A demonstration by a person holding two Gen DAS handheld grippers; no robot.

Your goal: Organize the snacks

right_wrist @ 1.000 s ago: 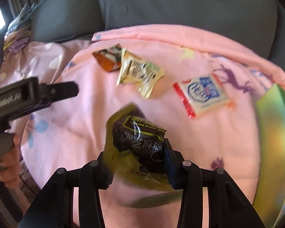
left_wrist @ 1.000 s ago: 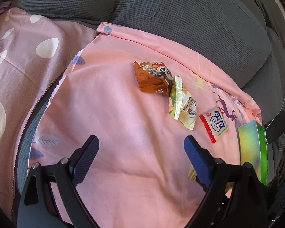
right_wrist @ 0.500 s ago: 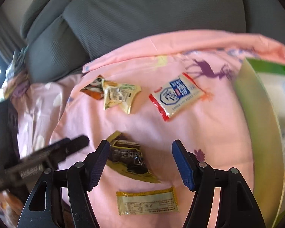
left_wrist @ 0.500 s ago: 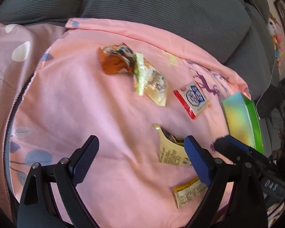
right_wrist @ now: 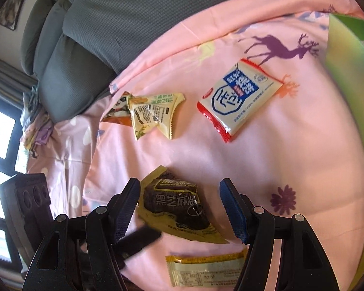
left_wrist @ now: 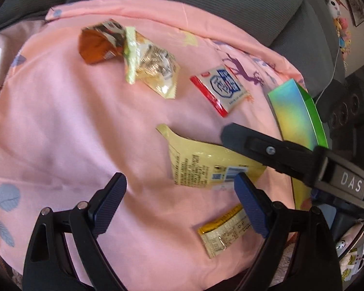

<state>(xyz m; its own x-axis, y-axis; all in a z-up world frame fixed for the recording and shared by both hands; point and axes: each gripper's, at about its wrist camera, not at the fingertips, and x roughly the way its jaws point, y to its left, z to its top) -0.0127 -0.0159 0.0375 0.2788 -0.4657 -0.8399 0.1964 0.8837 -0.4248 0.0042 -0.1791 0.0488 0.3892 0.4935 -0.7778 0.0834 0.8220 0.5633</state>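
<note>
- Lying on a pink sheet (left_wrist: 60,126) spread over a grey sofa (left_wrist: 206,2), five snack packets are seen, none of them held.
- The left gripper (left_wrist: 179,203) is held with its jaws wide apart above the sheet; nothing is gripped between them.
- The right gripper (right_wrist: 179,208) is likewise spread open, with a yellow packet (right_wrist: 174,206) showing a dark printed panel lying flat between its fingers, touched by neither as far as can be judged.
- In the left wrist view, the same yellow packet (left_wrist: 206,165) is seen with its printed back up, and one finger of the right gripper (left_wrist: 254,143) is positioned over its far edge.
- A gold bar wrapper (left_wrist: 225,232) lies nearest the grippers, just beside the yellow packet.
- A white packet with a red edge and blue lettering (right_wrist: 237,99) lies further out, near a purple deer printed on the sheet.
- An orange packet (left_wrist: 97,43) and a pale green-and-clear packet (left_wrist: 150,65) are found at the far left, touching and partly overlapping.
- A green box (left_wrist: 296,114) with a rainbow-tinted side stands at the right edge of the sheet, apart from the loose packets.
</note>
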